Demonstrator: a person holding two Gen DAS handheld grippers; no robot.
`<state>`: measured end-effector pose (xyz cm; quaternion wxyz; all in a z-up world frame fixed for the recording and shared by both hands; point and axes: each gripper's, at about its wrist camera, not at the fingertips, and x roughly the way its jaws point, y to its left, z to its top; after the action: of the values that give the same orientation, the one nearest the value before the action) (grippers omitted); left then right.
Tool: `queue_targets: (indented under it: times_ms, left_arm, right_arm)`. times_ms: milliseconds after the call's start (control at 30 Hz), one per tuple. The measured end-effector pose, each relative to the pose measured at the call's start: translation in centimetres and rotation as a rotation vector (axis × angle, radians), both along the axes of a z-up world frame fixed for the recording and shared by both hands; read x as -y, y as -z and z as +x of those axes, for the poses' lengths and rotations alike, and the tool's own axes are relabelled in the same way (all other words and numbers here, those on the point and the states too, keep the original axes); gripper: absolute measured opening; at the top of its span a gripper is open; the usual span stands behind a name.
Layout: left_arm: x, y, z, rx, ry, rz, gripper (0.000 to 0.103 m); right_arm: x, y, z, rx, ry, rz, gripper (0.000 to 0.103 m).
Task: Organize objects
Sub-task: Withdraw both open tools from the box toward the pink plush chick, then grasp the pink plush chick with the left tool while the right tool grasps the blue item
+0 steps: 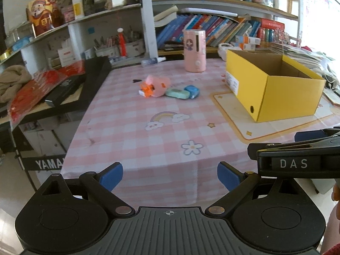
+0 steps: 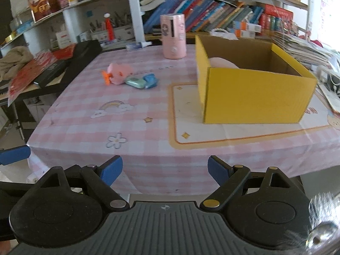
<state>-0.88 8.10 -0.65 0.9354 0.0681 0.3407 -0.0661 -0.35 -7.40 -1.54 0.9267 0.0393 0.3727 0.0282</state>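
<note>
A pink and orange toy (image 1: 155,86) (image 2: 118,75), a mint green case (image 1: 177,93) (image 2: 135,82) and a small blue item (image 1: 192,91) (image 2: 151,80) lie together mid-table. A yellow cardboard box (image 1: 276,93) (image 2: 252,93) stands open on the right; in the right wrist view something pink (image 2: 222,62) lies inside it. A pink cylinder (image 1: 194,51) (image 2: 173,36) stands at the back. My left gripper (image 1: 170,177) is open and empty at the table's near edge. My right gripper (image 2: 164,171) is open and empty beside it; its body also shows in the left wrist view (image 1: 297,157).
The table has a pink checked cloth (image 1: 138,131) (image 2: 85,127) with a cream mat (image 2: 212,131) under the box. A black keyboard stand with red papers (image 1: 48,89) is to the left. Bookshelves (image 1: 212,27) line the back. Stacked papers (image 2: 303,48) lie at the right.
</note>
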Motion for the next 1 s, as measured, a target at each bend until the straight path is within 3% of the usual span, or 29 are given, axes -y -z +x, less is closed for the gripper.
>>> queue_targets:
  times_ms: [600, 1000]
  left_arm:
    - [-3.5, -0.8, 1.2, 0.046, -0.059, -0.043, 0.097]
    - [-3.5, -0.2, 5.4, 0.022, -0.059, -0.066, 0.097]
  right_arm:
    - [-3.7, -1.4, 2.0, 0.063, -0.085, 0.014, 0.078]
    - [-3.8, -0.8, 6.0, 0.049, -0.101, 0.016, 0.073]
